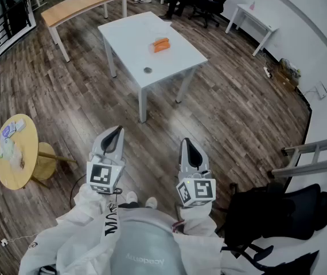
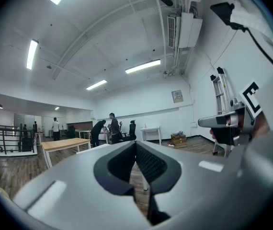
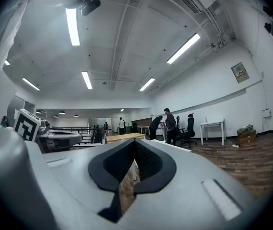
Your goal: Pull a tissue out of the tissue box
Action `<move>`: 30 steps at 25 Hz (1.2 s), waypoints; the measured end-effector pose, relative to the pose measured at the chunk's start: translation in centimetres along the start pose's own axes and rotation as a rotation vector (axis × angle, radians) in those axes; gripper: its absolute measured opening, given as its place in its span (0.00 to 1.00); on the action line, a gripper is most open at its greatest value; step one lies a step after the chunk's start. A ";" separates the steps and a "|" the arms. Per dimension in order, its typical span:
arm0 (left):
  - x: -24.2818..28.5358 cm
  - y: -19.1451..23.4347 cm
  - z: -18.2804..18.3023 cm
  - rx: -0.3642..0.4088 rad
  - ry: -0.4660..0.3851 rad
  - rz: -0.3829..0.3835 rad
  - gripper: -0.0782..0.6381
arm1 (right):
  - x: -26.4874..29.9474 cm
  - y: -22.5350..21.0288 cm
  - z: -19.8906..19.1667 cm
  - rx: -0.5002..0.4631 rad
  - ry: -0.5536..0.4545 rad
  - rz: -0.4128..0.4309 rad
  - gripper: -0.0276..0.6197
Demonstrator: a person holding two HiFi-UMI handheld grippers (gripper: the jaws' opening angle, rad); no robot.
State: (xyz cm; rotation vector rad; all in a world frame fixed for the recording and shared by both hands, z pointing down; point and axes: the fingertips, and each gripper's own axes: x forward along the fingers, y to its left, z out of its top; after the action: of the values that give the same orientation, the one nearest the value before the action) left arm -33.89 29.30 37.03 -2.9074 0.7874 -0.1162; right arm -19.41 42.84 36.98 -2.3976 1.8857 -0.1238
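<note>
Both claws shut, nothing in either. Left claw (image 1: 116, 135) and right claw (image 1: 187, 146) sit side by side, close in front of the wearer's torso, pointing level out over the wood floor (image 1: 232, 107). In the left gripper view I see the pads (image 2: 151, 164) meeting at the tip with only floor in the gap behind them; same on the right gripper view, pads (image 3: 148, 159) together. The tissue box (image 1: 161, 44) is orange and sits on the white counter (image 1: 130, 36) ahead, right of its middle, well apart from both claws. A small dark round item (image 1: 147, 70) lies nearer the counter's front edge, apart from the box; can't tell what it is. A long wooden counter (image 1: 83, 2) stands beyond on the left. A small round yellow counter (image 1: 30, 153) at far left carries a few bits too small to ID. A black office chair (image 1: 278, 211) is just beside the right arm, with a ladder (image 1: 318, 153) behind it. People (image 2: 112, 128) are standing at the far end of the room.
</note>
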 end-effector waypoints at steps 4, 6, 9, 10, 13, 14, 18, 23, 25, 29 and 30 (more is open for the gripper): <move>0.0 -0.2 0.3 -0.002 -0.003 0.003 0.11 | -0.1 0.3 0.2 -0.013 0.002 0.016 0.05; 0.2 -0.2 0.5 0.001 -0.003 0.002 0.11 | -0.1 0.4 0.3 -0.008 0.003 0.024 0.05; 0.4 -0.2 0.6 0.002 0.000 0.001 0.11 | 0.1 0.3 0.3 -0.004 0.007 0.027 0.05; 0.4 -0.2 0.5 0.003 0.002 0.002 0.11 | 0.2 0.3 0.3 -0.003 0.009 0.026 0.05; 0.3 -0.3 0.3 0.005 0.007 0.006 0.11 | 0.0 0.1 0.1 0.002 0.011 0.023 0.05; 0.3 -0.4 0.2 0.006 0.007 0.006 0.11 | -0.1 -0.1 0.0 0.003 0.011 0.023 0.05; 0.3 -0.9 0.1 0.010 0.012 0.007 0.11 | -0.4 -0.5 -0.2 0.009 0.010 0.024 0.05; 0.4 -2.0 -0.1 0.012 0.020 0.011 0.11 | -1.2 -1.5 -0.6 0.023 0.012 0.028 0.05; 0.4 -2.3 0.0 0.018 0.019 0.012 0.11 | -1.3 -1.8 -0.6 0.025 0.010 0.030 0.05; 0.4 -2.4 0.2 0.026 0.014 0.022 0.11 | -1.6 -2.0 -0.4 0.021 0.003 0.035 0.05; 0.3 -2.5 0.2 0.026 0.014 0.024 0.11 | -1.7 -2.1 -0.4 0.021 0.002 0.037 0.05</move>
State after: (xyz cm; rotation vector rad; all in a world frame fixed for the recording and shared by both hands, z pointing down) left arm -32.33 31.29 37.17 -2.8746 0.8164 -0.1437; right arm -17.79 45.04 37.58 -2.3486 1.9188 -0.1426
